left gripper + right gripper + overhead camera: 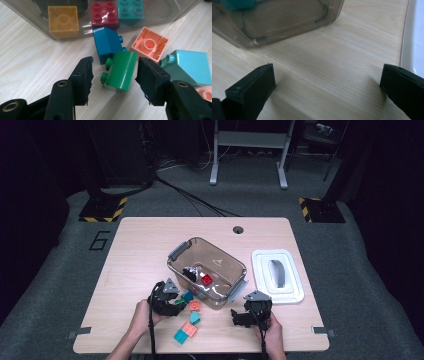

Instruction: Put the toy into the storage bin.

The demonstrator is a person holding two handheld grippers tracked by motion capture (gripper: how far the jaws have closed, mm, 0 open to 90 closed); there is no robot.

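The left tool (113, 71) straddles the green plastic building brick (120, 72) lying near the counter's front edge, just outside the clear plastic bin (207, 265); its jaws are half-closed, not yet pressing (a gap shows at each side). Next: pinch squarely, lift into the bin. The right tool (327, 82) rests wide open, empty.

A glossy green brick (121, 71) lies between black jaws on a pale wood-grain table (140, 245). Beside it sit a dark blue brick (107, 43), a salmon-pink brick (150, 43) and a light turquoise brick (190, 66). Inside the smoky clear bin (227, 265), grey-handled, are yellow (63, 21), red (105, 15) and teal (131, 10) bricks. To its right rests a white lid (295, 280).
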